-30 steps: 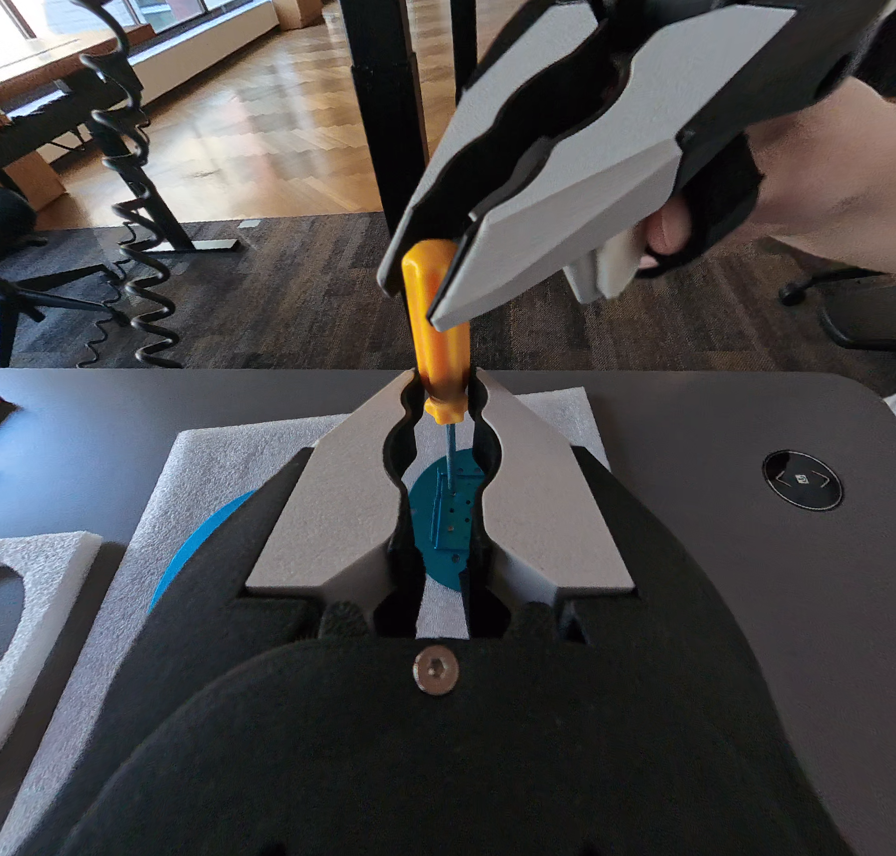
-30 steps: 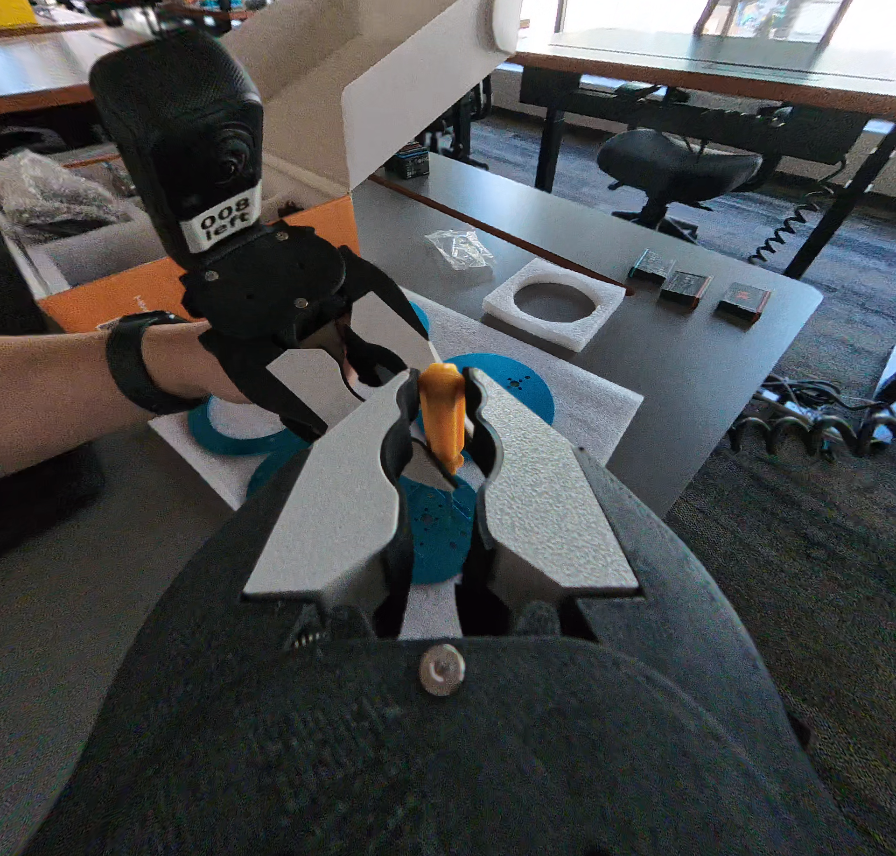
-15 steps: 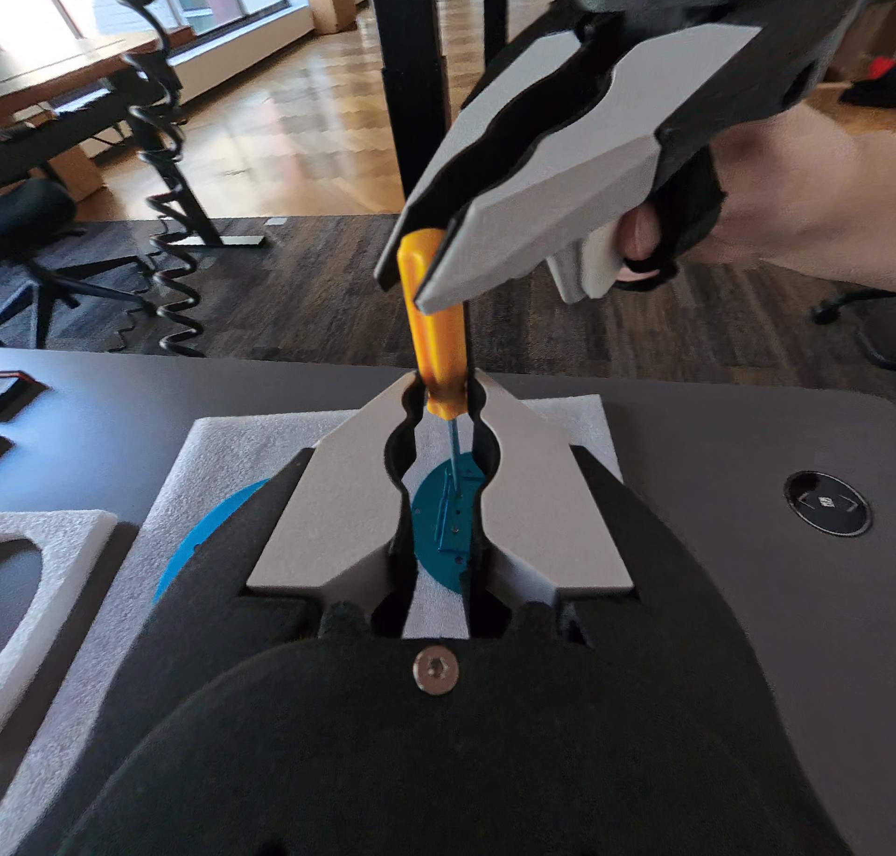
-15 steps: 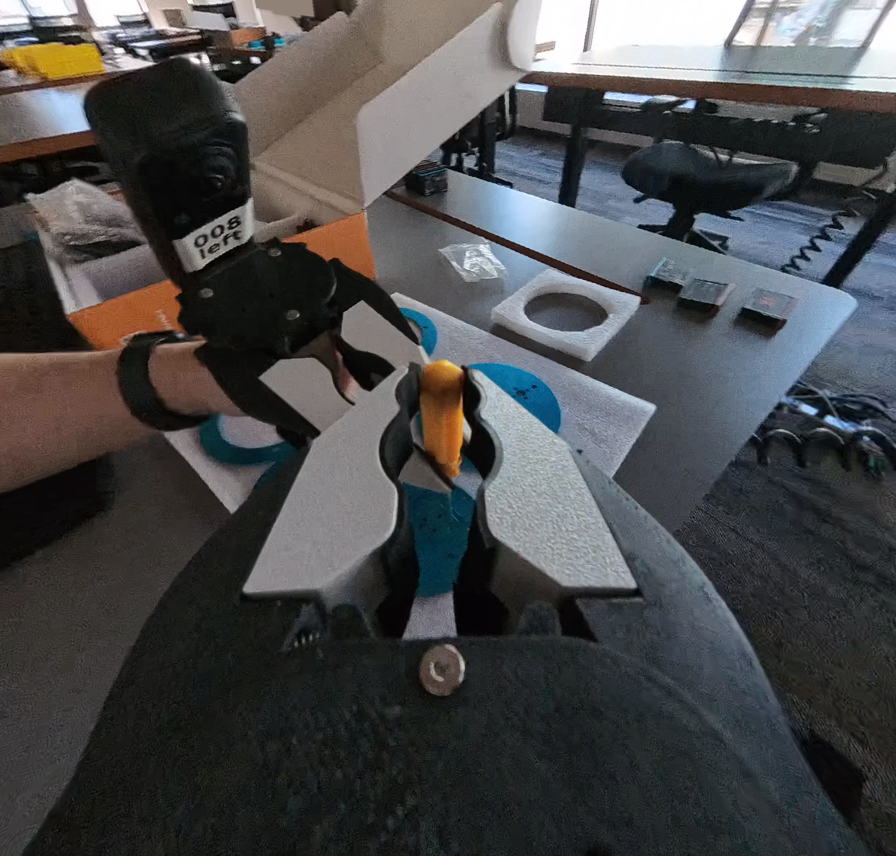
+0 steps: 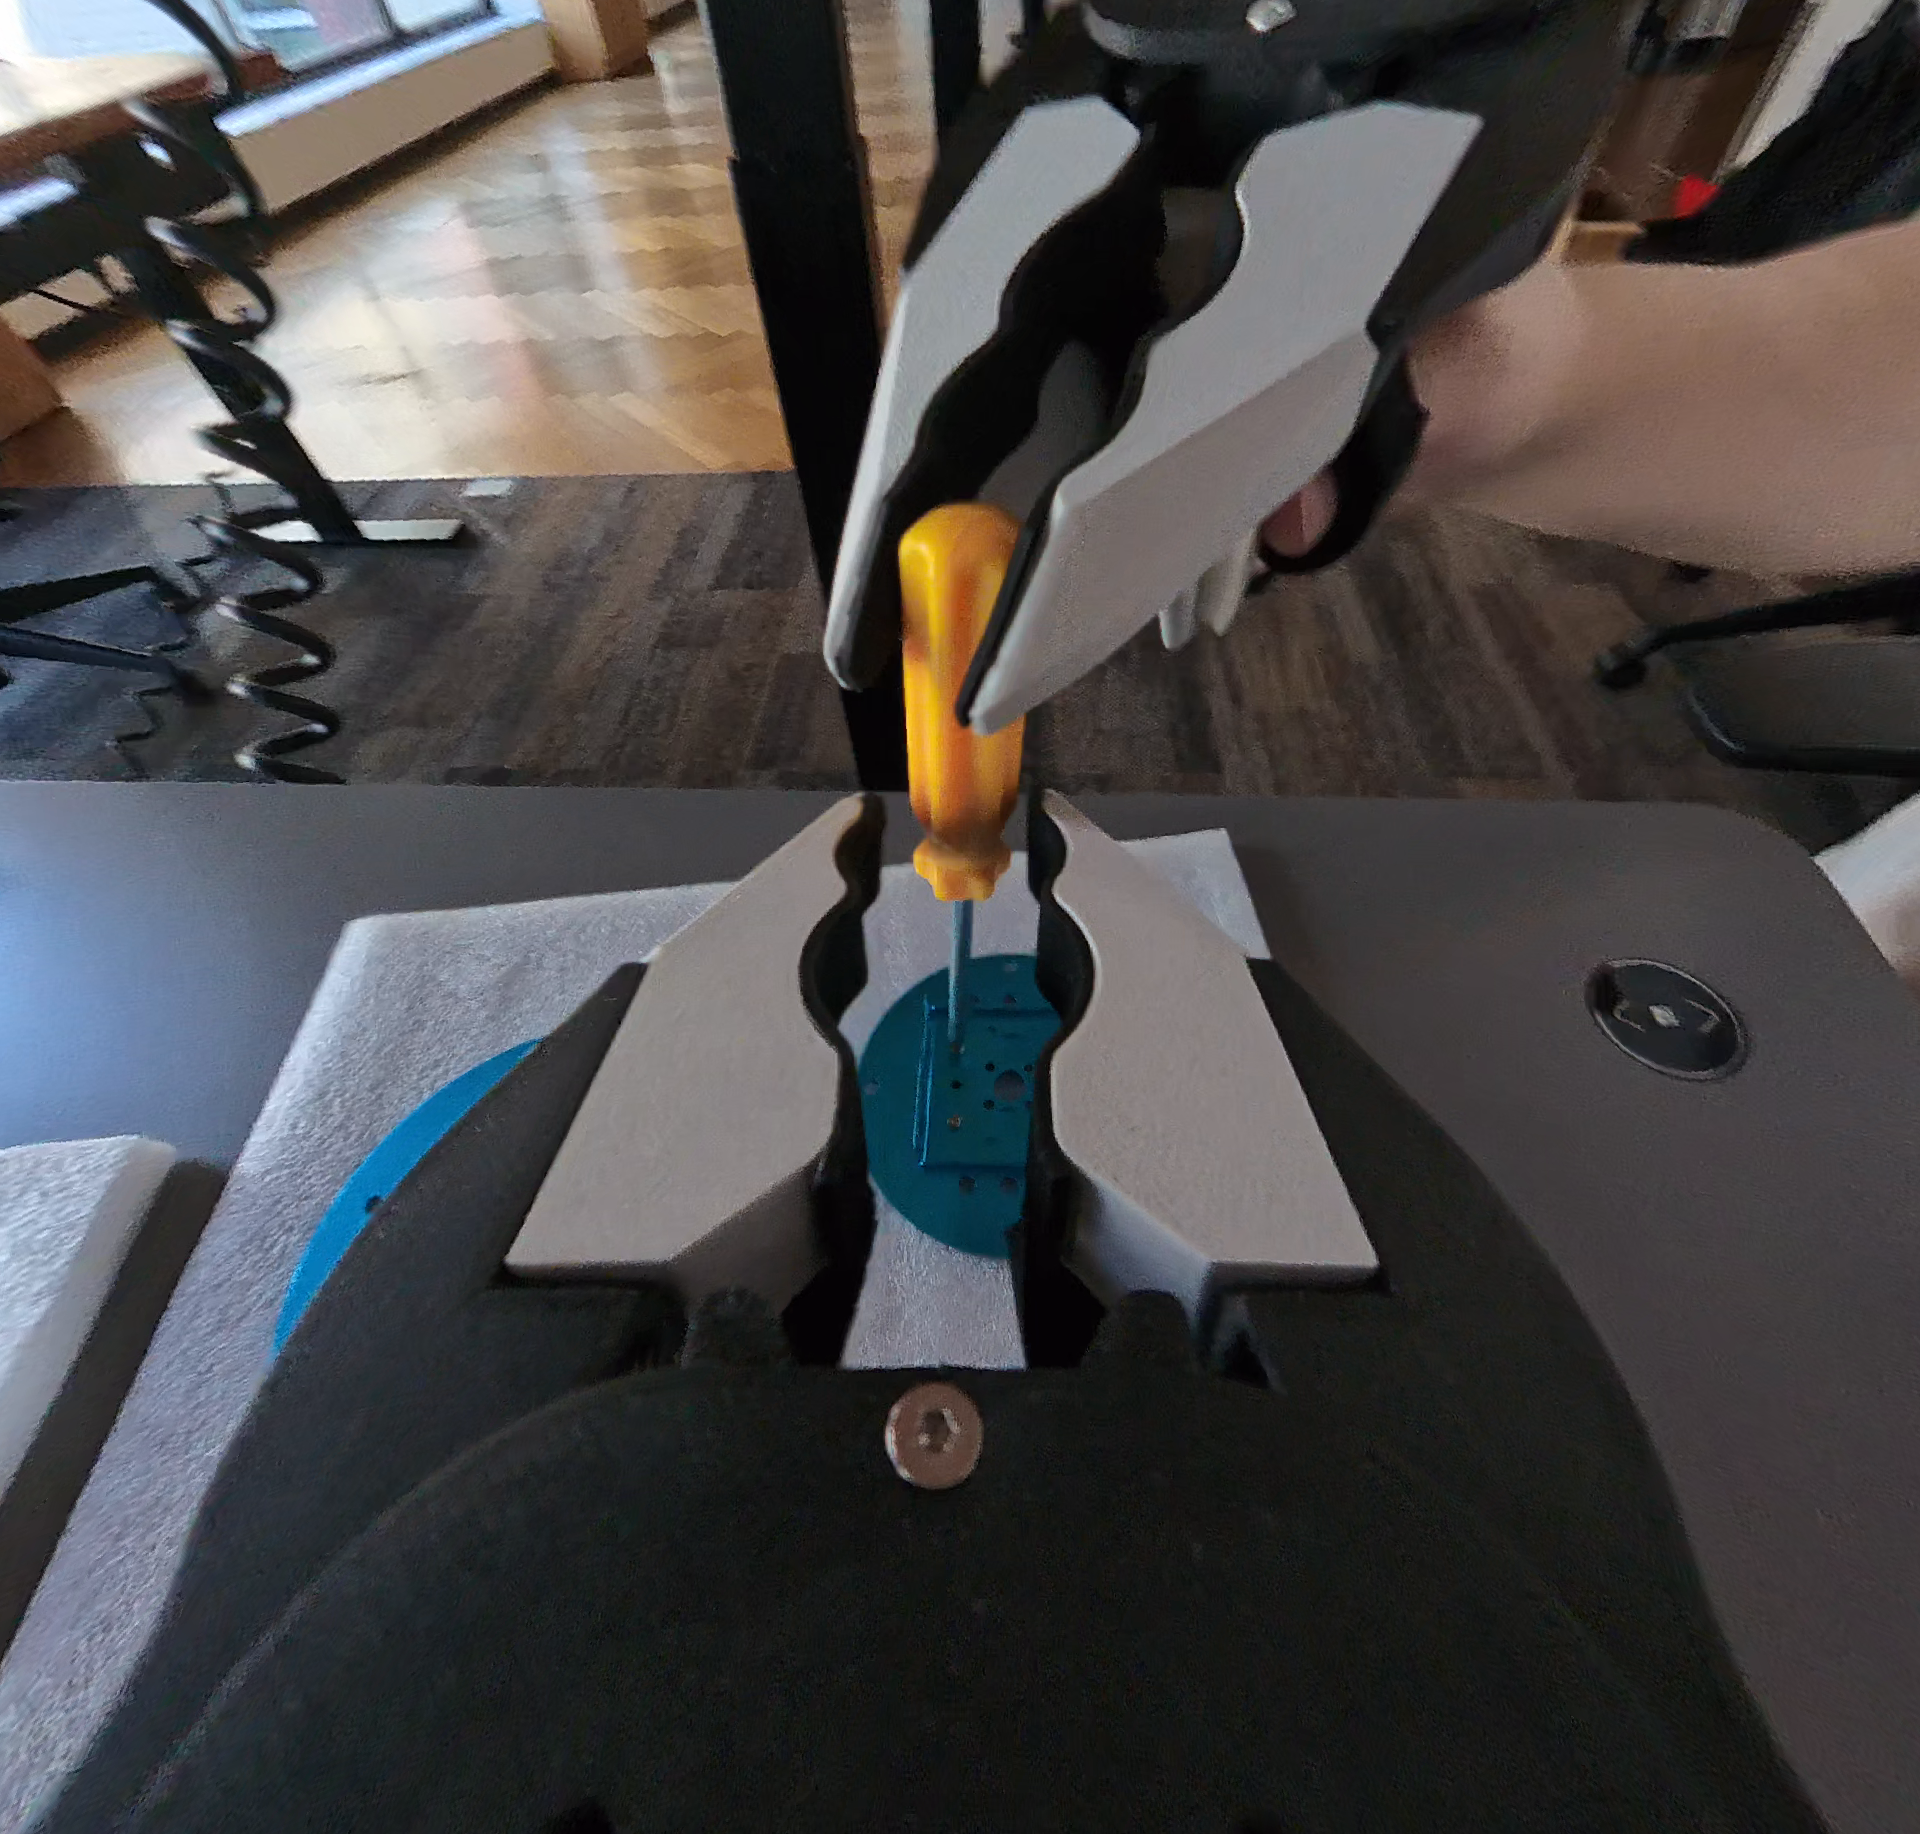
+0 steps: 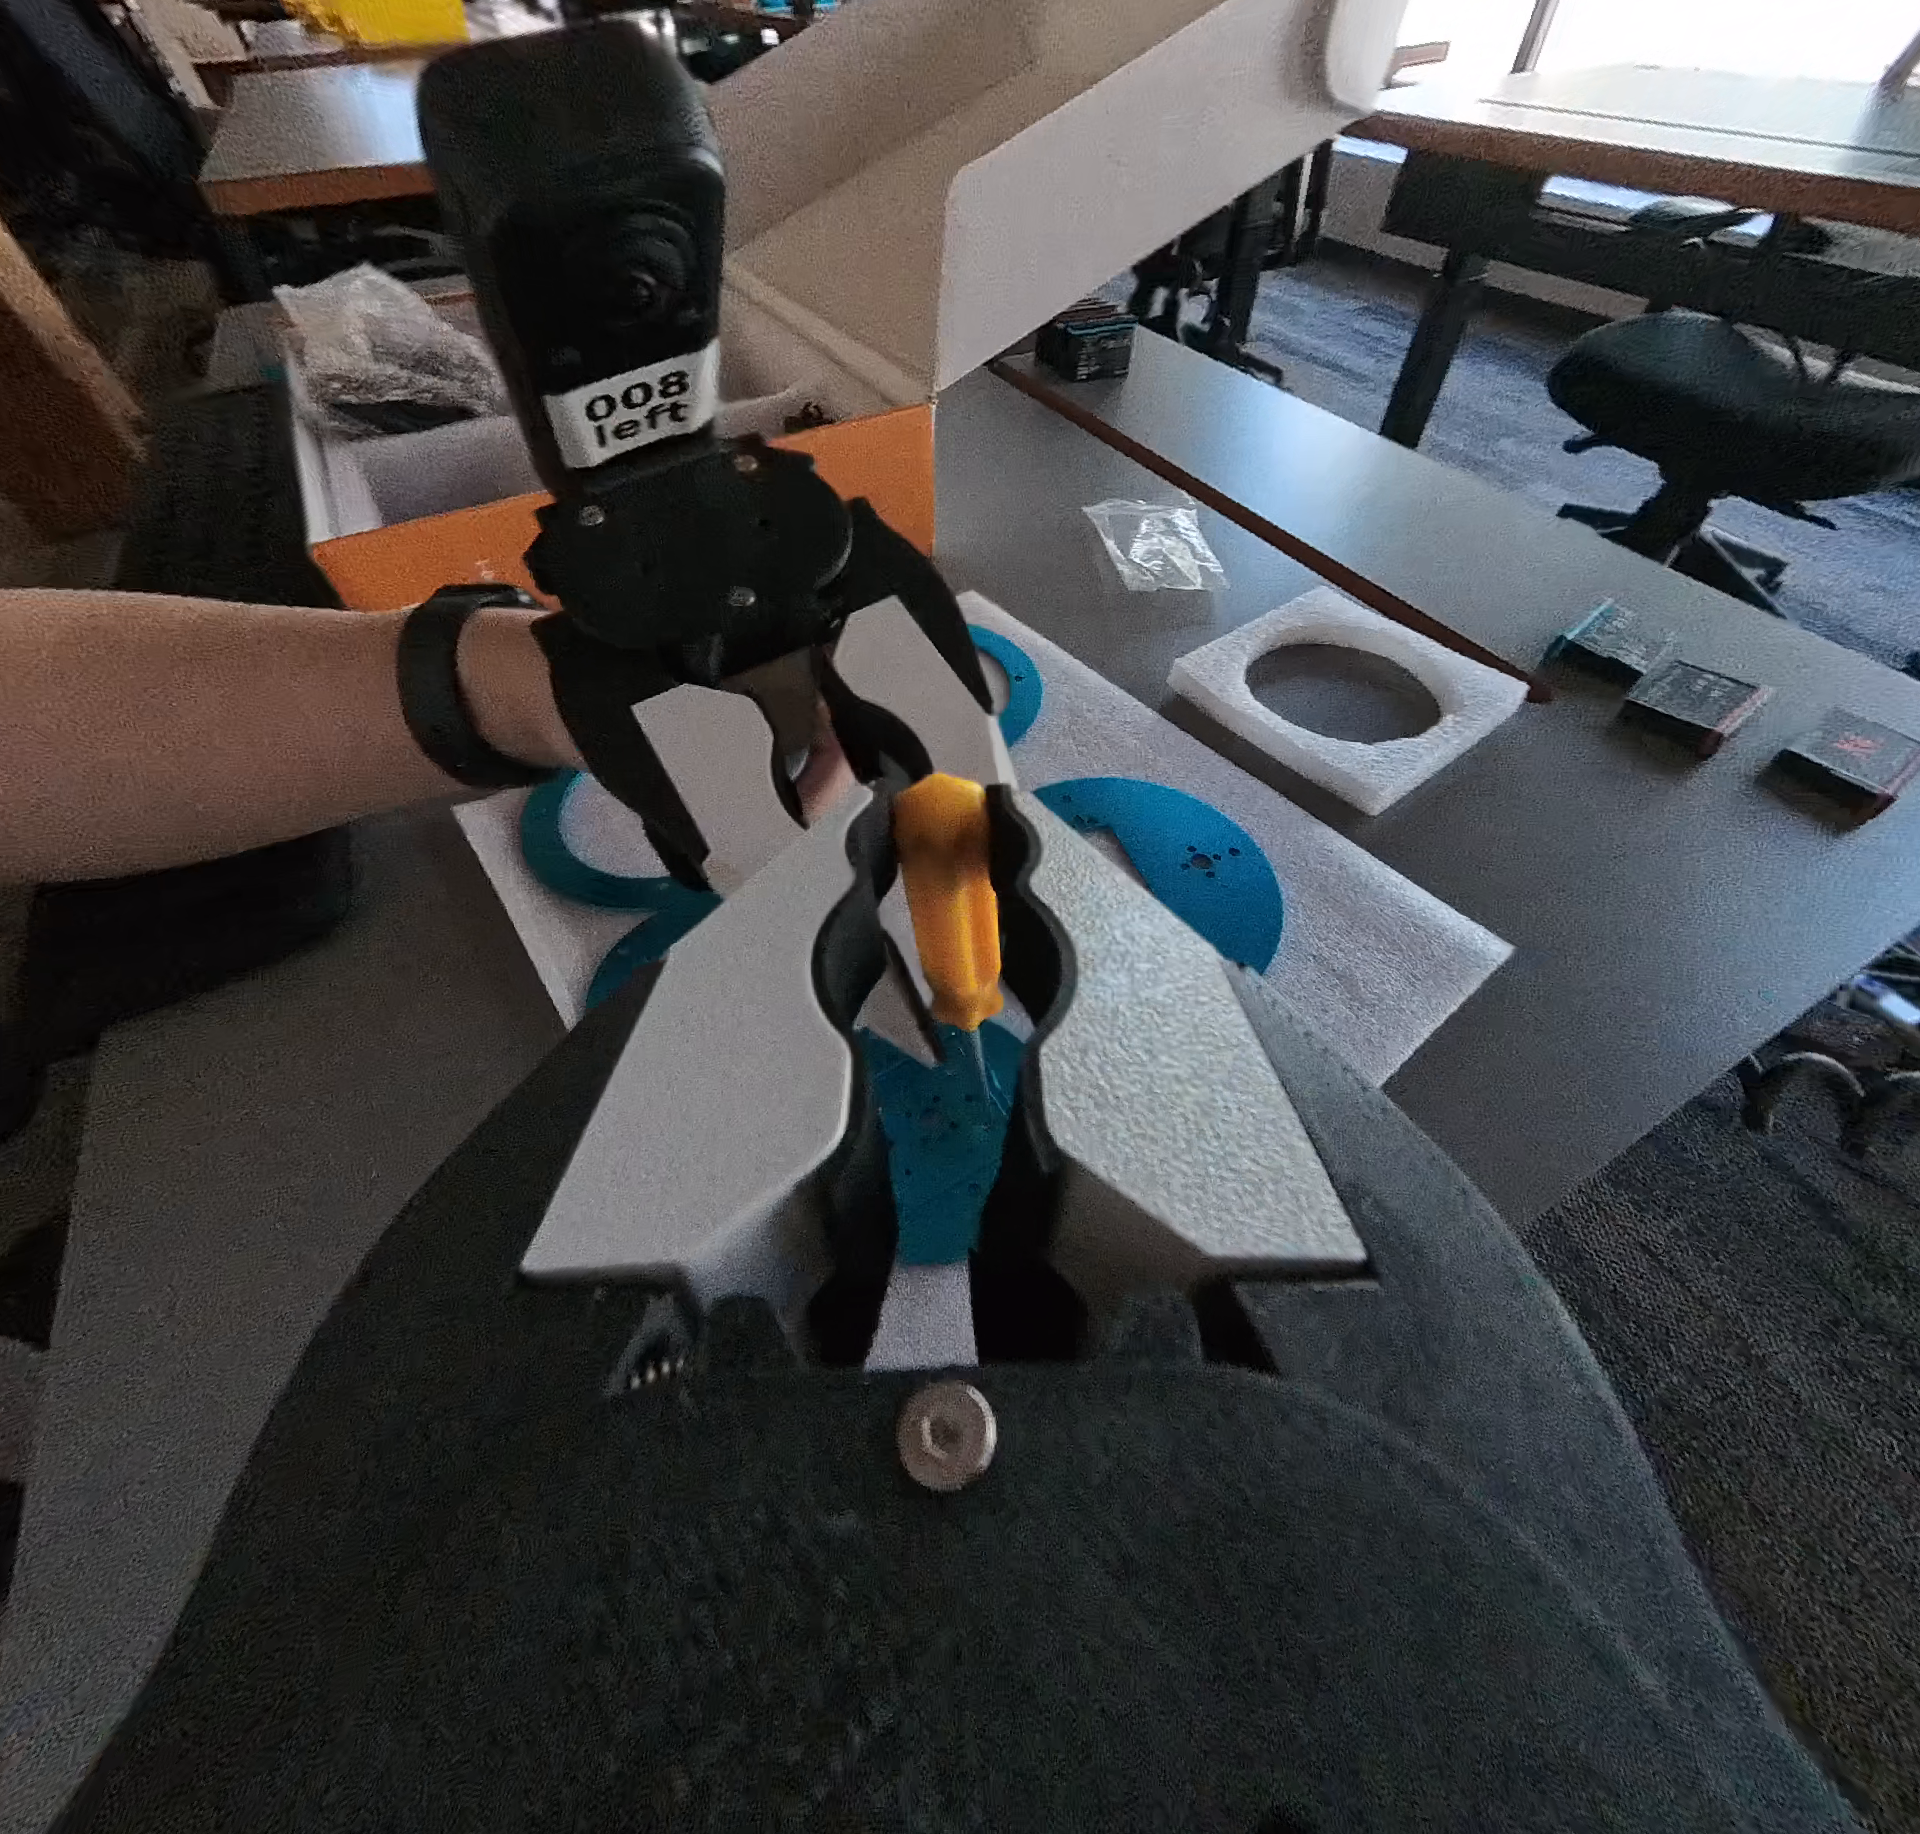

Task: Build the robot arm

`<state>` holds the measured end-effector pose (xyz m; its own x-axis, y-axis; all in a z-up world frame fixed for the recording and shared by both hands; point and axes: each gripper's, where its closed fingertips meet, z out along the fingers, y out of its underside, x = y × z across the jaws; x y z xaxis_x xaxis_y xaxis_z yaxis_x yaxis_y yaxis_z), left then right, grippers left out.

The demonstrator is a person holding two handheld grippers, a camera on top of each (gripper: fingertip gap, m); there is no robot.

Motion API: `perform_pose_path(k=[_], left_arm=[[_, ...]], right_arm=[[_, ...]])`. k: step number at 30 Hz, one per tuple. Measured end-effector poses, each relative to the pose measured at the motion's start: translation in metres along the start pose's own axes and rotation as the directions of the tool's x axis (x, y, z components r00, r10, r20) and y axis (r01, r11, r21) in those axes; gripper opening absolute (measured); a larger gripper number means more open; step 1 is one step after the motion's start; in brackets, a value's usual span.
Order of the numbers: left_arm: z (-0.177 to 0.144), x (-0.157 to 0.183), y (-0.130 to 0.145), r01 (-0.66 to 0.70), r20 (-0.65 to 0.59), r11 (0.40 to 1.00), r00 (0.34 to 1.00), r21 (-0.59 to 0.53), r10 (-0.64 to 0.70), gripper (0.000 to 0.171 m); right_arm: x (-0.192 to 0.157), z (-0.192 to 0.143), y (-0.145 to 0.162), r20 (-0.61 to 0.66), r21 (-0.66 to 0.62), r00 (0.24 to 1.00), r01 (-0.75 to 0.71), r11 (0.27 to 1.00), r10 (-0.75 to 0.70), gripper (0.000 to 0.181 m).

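Note:
An orange-handled screwdriver (image 5: pixel 961 776) stands upright, its tip on a blue bracket (image 5: pixel 977 1088) that sits on a blue disc (image 5: pixel 904 1161). My right gripper (image 5: pixel 909 693) comes down from above and is shut on the top of the handle; its own view shows the screwdriver (image 6: pixel 951 911) between its jaws (image 6: pixel 938 802). My left gripper (image 5: pixel 956 813) is open. Its tips flank the lower end of the handle with a small gap on each side. The disc lies on a white foam sheet (image 5: pixel 520 1005) on the dark table.
More blue plates (image 6: pixel 1184 870) and a blue ring (image 6: pixel 582 870) lie on the foam sheet. A white foam block with a round hole (image 6: pixel 1351 714), a plastic bag (image 6: pixel 1148 543), small black boxes (image 6: pixel 1694 704) and an open orange box (image 6: pixel 416 548) stand around. The table edge is just behind the sheet. The gap from one gripper's tips to the other's is roughly 5 cm. The blue disc (image 5: pixel 904 1161) is about 9 cm from my left fingertips.
My left gripper's jaws have spread a little away from the handle. My right gripper has turned about the screwdriver's axis while holding the handle. The screwdriver stays upright on the bracket.

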<state>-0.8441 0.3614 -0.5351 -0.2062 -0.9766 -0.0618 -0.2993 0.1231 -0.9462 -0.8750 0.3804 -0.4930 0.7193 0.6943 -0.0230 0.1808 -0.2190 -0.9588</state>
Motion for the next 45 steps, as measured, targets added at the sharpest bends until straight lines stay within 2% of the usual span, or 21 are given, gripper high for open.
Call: perform_pose_path(k=[1,2,3,5,8,9,12,14,16,18,20,21,22,25,31,38,42,45], left_arm=[[-0.001,0.0,-0.005,-0.015,0.031,1.0,0.999,0.022,0.014,0.027],[-0.001,-0.001,-0.008,-0.029,0.056,0.999,0.998,0.036,0.027,0.017],[0.001,-0.003,-0.008,-0.034,0.075,0.999,0.997,0.032,0.032,0.017],[0.003,-0.003,-0.008,-0.032,0.055,0.999,0.998,0.025,0.031,0.016],[0.0,-0.001,-0.007,-0.013,-0.023,0.999,1.0,0.038,0.014,0.016],[0.0,0.001,-0.007,-0.006,-0.052,0.999,0.999,0.049,0.009,0.016],[-0.002,0.0,-0.006,-0.006,-0.081,0.998,0.997,0.069,0.012,0.016],[-0.003,0.0,-0.006,0.002,-0.085,0.997,0.996,0.08,0.005,0.016],[-0.004,-0.002,0.001,0.043,-0.073,0.999,0.996,0.02,-0.042,0.016],[-0.008,-0.006,0.026,0.053,-0.014,0.988,0.998,-0.148,-0.056,0.057],[-0.014,0.003,0.044,0.002,-0.007,0.974,1.0,-0.227,-0.003,0.065],[-0.013,0.005,0.052,-0.032,0.004,0.961,0.999,-0.273,0.034,0.076],[-0.008,0.007,0.06,-0.059,0.006,0.945,0.998,-0.323,0.064,0.089],[0.007,0.011,0.084,-0.088,-0.005,0.893,0.995,-0.441,0.096,0.104],[0.013,0.016,0.09,-0.011,-0.056,0.911,0.998,-0.413,-0.014,0.083],[0.012,0.014,0.09,-0.013,-0.055,0.909,0.998,-0.416,-0.011,0.079],[0.014,0.014,0.091,-0.013,-0.055,0.904,0.998,-0.427,-0.011,0.081],[0.014,0.014,0.091,-0.009,-0.043,0.898,0.999,-0.44,-0.011,0.081]], right_arm=[[0.002,0.0,0.0,-0.053,0.014,0.998,-0.023,1.0,0.023,0.018],[0.005,-0.001,0.0,-0.117,0.032,0.992,-0.051,0.998,0.055,0.018],[0.01,-0.002,0.0,-0.185,0.048,0.979,-0.08,0.996,0.087,0.018],[0.013,-0.004,0.0,-0.259,0.062,0.956,-0.126,0.99,0.138,0.018],[0.007,-0.001,0.002,-0.143,-0.074,0.989,-0.047,0.996,0.036,0.019],[0.006,0.001,0.0,-0.079,-0.092,0.997,-0.019,0.996,0.012,0.026],[-0.001,0.002,-0.003,0.111,-0.1,0.994,-0.008,0.995,0.019,0.019],[-0.001,0.003,-0.003,0.122,-0.075,0.993,0.003,0.997,0.007,0.019],[0.005,0.004,-0.002,0.041,-0.064,0.999,-0.007,0.998,0.009,0.02],[0.016,-0.001,-0.001,-0.09,-0.056,0.996,-0.025,0.998,0.019,0.02],[0.021,-0.006,0.0,-0.164,-0.028,0.984,-0.074,0.997,0.068,0.02],[0.021,-0.007,0.0,-0.186,-0.016,0.979,-0.089,0.996,0.084,0.02],[0.019,-0.006,0.0,-0.19,-0.014,0.979,-0.085,0.996,0.081,0.02],[0.009,0.001,-0.002,-0.16,-0.052,0.987,-0.031,0.998,0.023,0.019],[0.007,0.006,-0.004,-0.12,-0.048,0.992,-0.046,0.998,0.04,0.02],[0.016,0.002,-0.003,-0.132,-0.035,0.989,-0.072,0.997,0.066,0.02],[0.027,-0.002,-0.001,-0.193,-0.051,0.976,-0.111,0.993,0.099,0.019],[0.033,-0.006,0.001,-0.286,-0.034,0.95,-0.138,0.99,0.123,0.019]])
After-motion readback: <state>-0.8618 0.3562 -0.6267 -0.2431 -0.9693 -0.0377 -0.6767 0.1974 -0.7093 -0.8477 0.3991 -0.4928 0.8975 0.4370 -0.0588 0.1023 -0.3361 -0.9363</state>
